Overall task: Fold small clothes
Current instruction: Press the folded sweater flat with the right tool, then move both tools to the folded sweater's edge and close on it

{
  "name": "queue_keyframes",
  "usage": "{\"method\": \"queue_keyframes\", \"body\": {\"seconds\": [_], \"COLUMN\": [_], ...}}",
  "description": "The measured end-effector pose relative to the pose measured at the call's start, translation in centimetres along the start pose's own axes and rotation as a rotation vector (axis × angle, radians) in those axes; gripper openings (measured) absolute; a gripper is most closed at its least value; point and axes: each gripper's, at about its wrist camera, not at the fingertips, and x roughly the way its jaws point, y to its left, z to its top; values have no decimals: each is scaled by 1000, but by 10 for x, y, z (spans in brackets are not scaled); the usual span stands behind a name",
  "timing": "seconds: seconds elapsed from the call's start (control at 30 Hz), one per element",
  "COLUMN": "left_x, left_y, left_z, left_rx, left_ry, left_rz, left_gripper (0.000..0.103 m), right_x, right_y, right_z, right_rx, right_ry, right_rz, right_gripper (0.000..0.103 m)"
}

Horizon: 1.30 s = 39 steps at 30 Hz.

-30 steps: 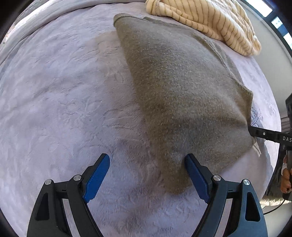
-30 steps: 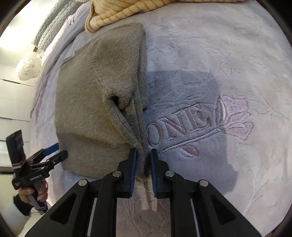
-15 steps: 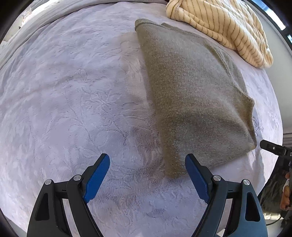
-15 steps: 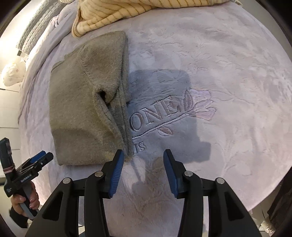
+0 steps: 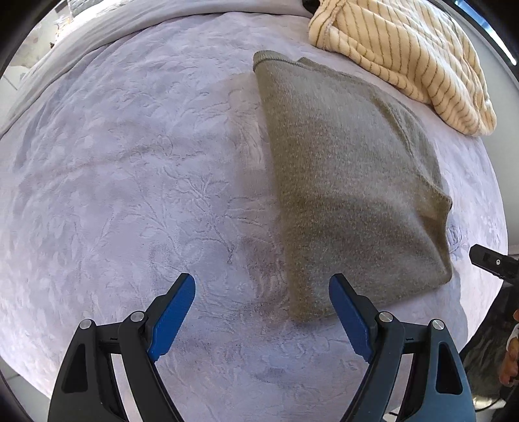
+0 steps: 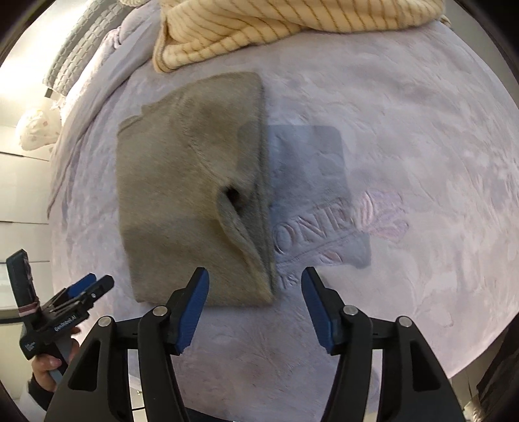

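Observation:
A small olive-grey knitted garment (image 5: 350, 181) lies folded into a flat rectangle on the lilac blanket (image 5: 129, 181). In the right wrist view the garment (image 6: 188, 201) shows a raised fold with a dark opening near its right edge. My left gripper (image 5: 262, 298) is open and empty, held above the blanket at the garment's near left corner. My right gripper (image 6: 254, 292) is open and empty, just in front of the garment's near right corner. The left gripper also shows in the right wrist view (image 6: 87, 285), at the lower left.
A cream sweater with thin stripes (image 5: 405, 55) lies bunched behind the folded garment, also seen in the right wrist view (image 6: 259, 29). The blanket bears embroidered letters and a pink flower (image 6: 382, 217) right of the garment. A grey pillow (image 6: 78, 55) lies at the far left.
My right gripper has opened and let go of the garment's corner, then drawn back. The garment has settled flat. My left gripper has pulled back, still open.

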Motion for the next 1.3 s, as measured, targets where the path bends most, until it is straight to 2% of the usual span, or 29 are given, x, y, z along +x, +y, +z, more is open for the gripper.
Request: {"method": "queue_keyframes", "body": {"seconds": [0.23, 0.27, 0.43, 0.5, 0.57, 0.7, 0.87, 1.0, 1.2, 1.3], "left_x": [-4, -4, -6, -5, -3, 5, 17, 22, 30, 36], "left_y": [-12, -14, -28, -32, -34, -36, -36, -36, -37, -36], "left_z": [9, 10, 19, 24, 29, 37, 45, 50, 53, 56], "left_rx": [-49, -52, -50, -46, -48, -62, -69, -79, -69, -72], "left_ry": [-31, -32, -56, -58, -55, -33, -18, -13, -4, 5], "left_rz": [-14, -12, -3, 8, 10, 8, 41, 32, 23, -5], "left_gripper": [88, 103, 103, 103, 103, 103, 103, 103, 103, 103], "right_x": [-4, -5, -7, -5, -2, 3, 8, 14, 36, 47], "right_y": [5, 4, -3, -5, -6, -8, -11, -12, -20, -27], "right_z": [21, 24, 39, 44, 50, 60, 70, 75, 84, 86], "right_rx": [-30, -32, -32, -31, -35, -36, -28, -37, -3, 18], "right_ry": [-12, -13, -15, -14, -11, -7, -23, -36, 55, 91], "right_rz": [33, 39, 63, 74, 87, 137, 242, 270, 274, 285], "right_gripper": [65, 65, 66, 76, 80, 80, 81, 82, 82, 82]}}
